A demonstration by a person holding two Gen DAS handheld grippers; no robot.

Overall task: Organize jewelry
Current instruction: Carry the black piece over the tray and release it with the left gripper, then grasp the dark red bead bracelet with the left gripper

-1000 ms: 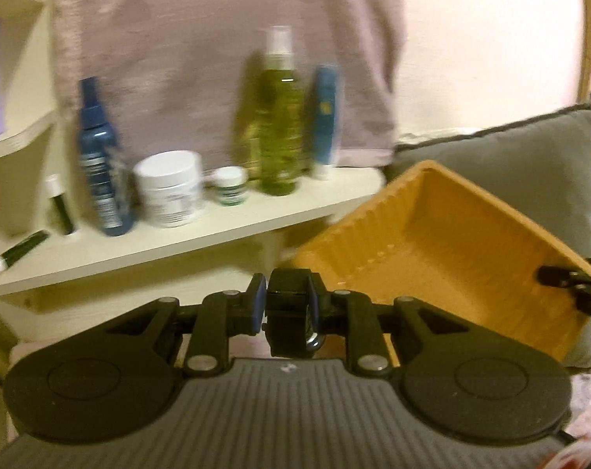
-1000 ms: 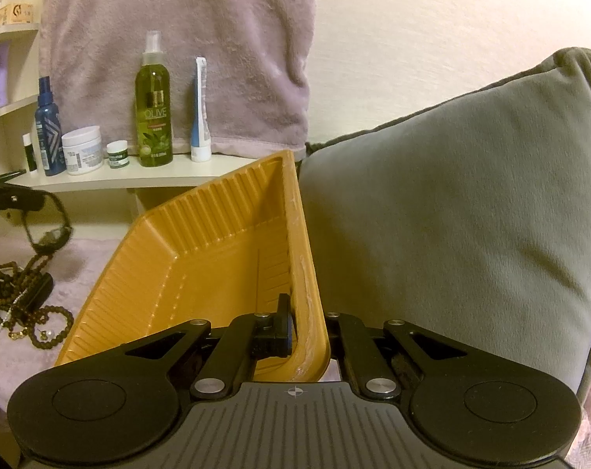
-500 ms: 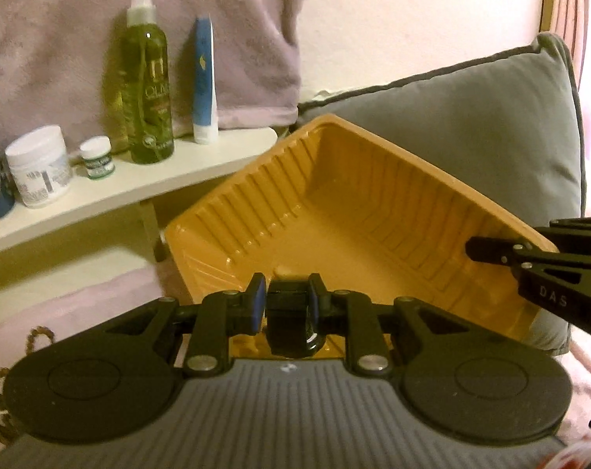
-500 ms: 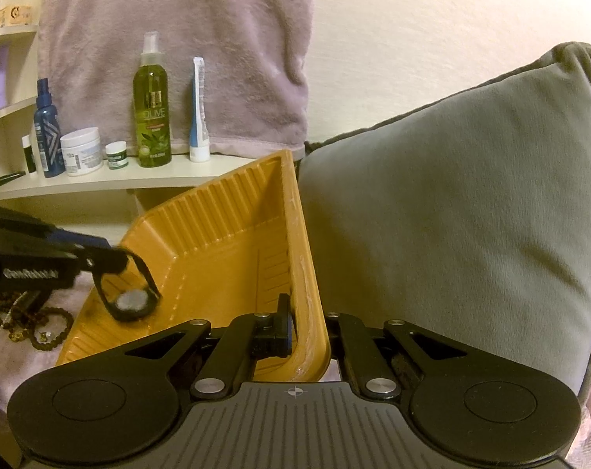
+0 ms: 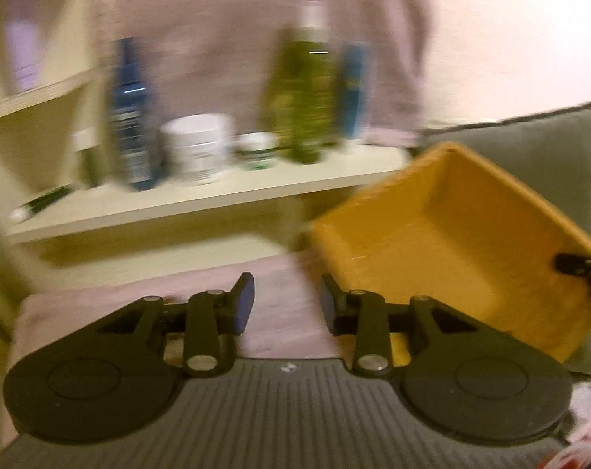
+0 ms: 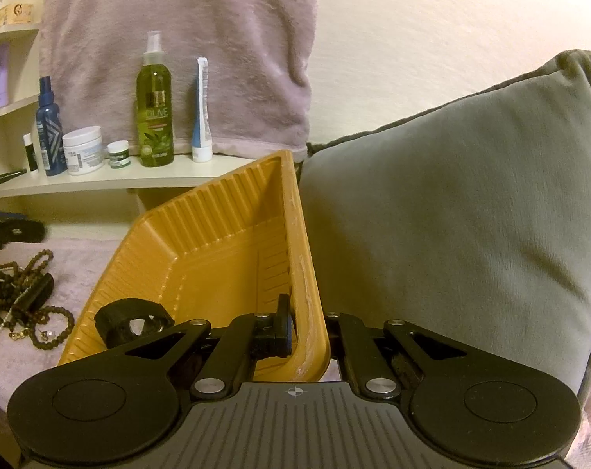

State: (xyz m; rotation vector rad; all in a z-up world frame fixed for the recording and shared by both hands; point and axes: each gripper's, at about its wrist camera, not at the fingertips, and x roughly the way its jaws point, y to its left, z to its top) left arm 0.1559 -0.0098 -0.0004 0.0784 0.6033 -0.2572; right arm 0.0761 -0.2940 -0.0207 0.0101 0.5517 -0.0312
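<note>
An orange ribbed tray (image 6: 217,242) is tilted up against a grey cushion, and my right gripper (image 6: 307,328) is shut on its near rim. A black watch-like band (image 6: 133,320) lies inside the tray near the low corner. My left gripper (image 5: 285,299) hangs left of the tray (image 5: 452,242) over pale purple cloth; its jaws are opening with nothing between them. The left wrist view is blurred. A tangle of brown bead strings and small jewelry (image 6: 22,301) lies on the cloth at the left, below the left gripper's tip (image 6: 10,230).
A cream shelf (image 6: 100,183) behind the tray carries a green spray bottle (image 6: 154,105), a blue bottle (image 6: 49,133), white jars and a tube. A mauve towel (image 6: 178,39) hangs above it. The grey cushion (image 6: 452,215) fills the right side.
The left gripper brought the black band over the tray and let it go; the band now lies in the tray. The left gripper swung back left with wider jaws. The right gripper kept still.
</note>
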